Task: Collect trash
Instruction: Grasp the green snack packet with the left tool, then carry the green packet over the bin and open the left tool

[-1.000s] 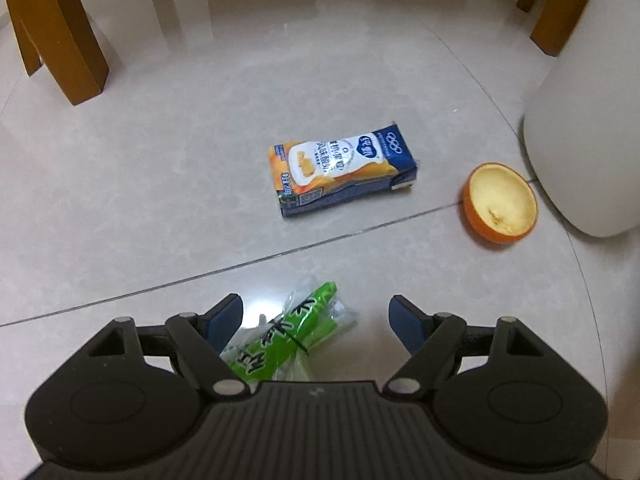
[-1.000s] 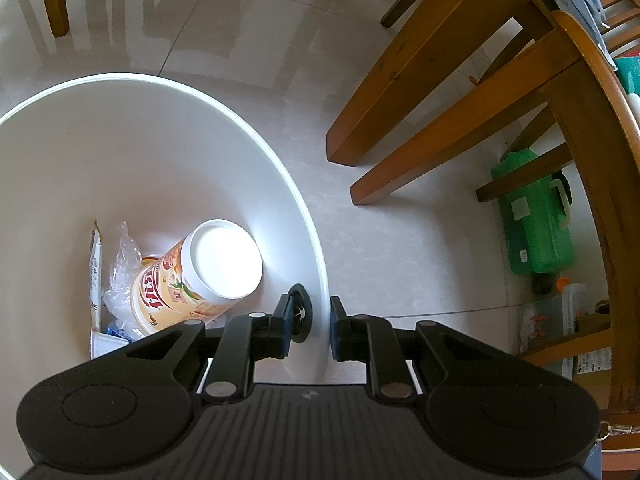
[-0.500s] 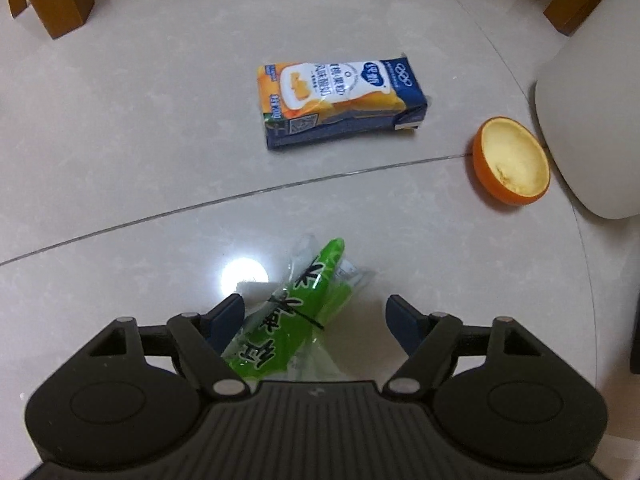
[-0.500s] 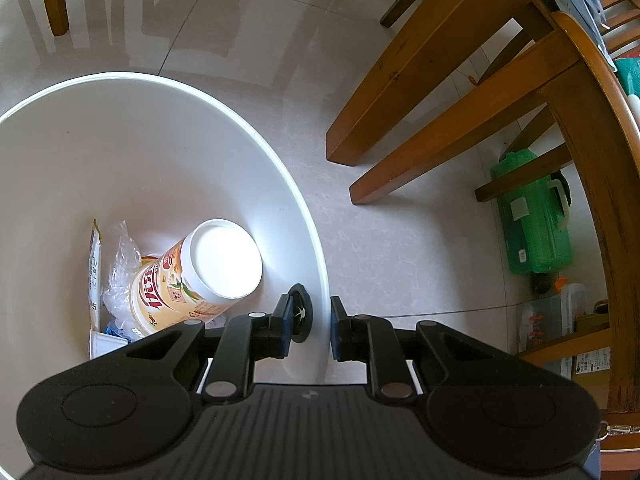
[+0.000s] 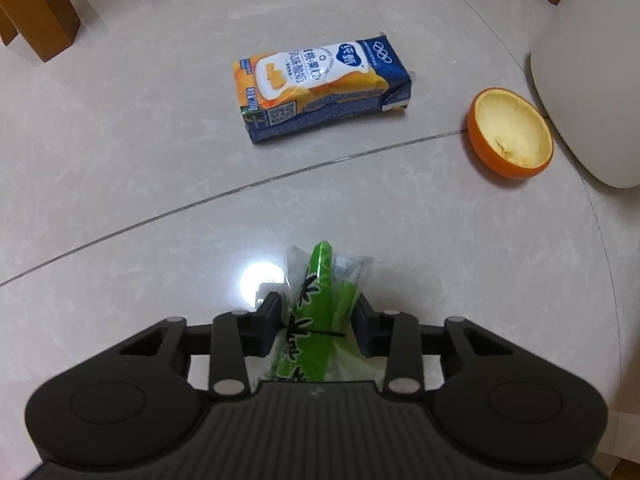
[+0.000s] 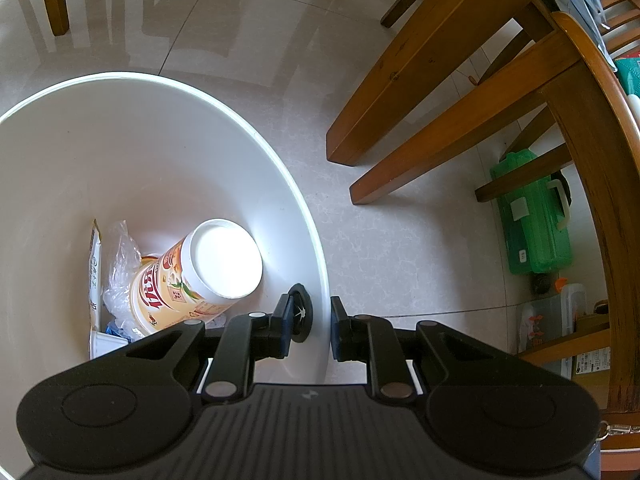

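Observation:
In the left wrist view my left gripper (image 5: 318, 324) is shut on a green plastic wrapper (image 5: 316, 312), crumpled between the pads just above the tiled floor. Farther ahead lie an orange-and-blue drink carton (image 5: 322, 90) on its side and a hollow orange half-peel (image 5: 510, 134) next to the white bin's outer wall (image 5: 592, 76). In the right wrist view my right gripper (image 6: 310, 326) is shut on the rim of the white bin (image 6: 256, 136), one pad inside and one outside. Inside the bin lie a printed paper cup (image 6: 196, 276), clear plastic and paper scraps.
Wooden chair and table legs (image 6: 432, 92) stand to the right of the bin. A green plastic case (image 6: 534, 216) and clear containers (image 6: 556, 316) sit under the furniture. More wooden legs (image 5: 36, 8) rise at the far left of the left wrist view.
My left gripper's fingers have closed from wide open onto the green wrapper. The floor items have shifted slightly in view. The right gripper holds still on the bin rim.

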`<move>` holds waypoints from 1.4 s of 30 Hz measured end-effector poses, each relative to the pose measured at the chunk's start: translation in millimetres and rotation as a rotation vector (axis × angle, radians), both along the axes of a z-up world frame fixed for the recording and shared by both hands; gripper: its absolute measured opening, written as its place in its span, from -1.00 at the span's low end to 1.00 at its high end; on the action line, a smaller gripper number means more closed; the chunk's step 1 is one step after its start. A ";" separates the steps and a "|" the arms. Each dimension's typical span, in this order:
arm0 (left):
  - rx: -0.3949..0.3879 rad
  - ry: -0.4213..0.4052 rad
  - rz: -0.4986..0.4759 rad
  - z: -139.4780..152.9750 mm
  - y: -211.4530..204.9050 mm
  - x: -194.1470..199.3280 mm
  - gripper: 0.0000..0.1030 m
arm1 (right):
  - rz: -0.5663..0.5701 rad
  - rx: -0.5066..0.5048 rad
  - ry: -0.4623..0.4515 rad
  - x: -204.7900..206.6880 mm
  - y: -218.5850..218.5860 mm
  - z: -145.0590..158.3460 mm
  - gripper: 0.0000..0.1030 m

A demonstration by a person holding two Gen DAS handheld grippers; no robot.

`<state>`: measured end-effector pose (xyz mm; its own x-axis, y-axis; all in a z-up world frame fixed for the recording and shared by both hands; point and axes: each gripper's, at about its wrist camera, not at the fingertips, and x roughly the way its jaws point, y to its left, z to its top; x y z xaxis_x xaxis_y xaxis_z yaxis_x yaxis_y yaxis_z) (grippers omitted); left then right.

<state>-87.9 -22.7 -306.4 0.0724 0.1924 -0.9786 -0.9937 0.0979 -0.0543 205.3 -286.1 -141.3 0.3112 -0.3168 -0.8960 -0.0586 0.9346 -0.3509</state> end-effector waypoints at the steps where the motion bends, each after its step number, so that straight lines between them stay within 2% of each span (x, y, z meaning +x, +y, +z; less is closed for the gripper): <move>1: 0.000 -0.002 0.006 0.4 -0.6 0.1 -0.30 | 0.000 0.000 0.000 -0.1 0.1 0.0 -0.57; 11: -0.003 -0.006 -0.004 16.7 -3.1 7.6 -0.35 | 0.000 0.000 -0.001 -0.2 0.1 0.1 -0.57; 16: 0.000 -0.024 0.005 43.4 -5.6 14.3 -0.36 | 0.000 0.000 -0.001 -0.2 0.1 0.0 -0.57; 20: 0.011 -0.041 -0.040 79.2 1.8 31.1 -0.36 | -0.001 0.001 0.000 -0.1 0.2 0.0 -0.57; 25: 0.062 -0.071 -0.141 143.0 10.1 57.6 -0.36 | 0.001 0.000 0.000 0.0 0.3 -0.1 -0.57; 35: 0.201 -0.132 -0.331 267.2 42.5 128.1 -0.36 | -0.001 0.005 -0.003 -0.1 0.3 -0.1 -0.57; 42: 0.258 -0.121 -0.414 322.7 71.7 183.3 -0.36 | 0.000 0.007 -0.004 -0.1 0.1 -0.1 -0.58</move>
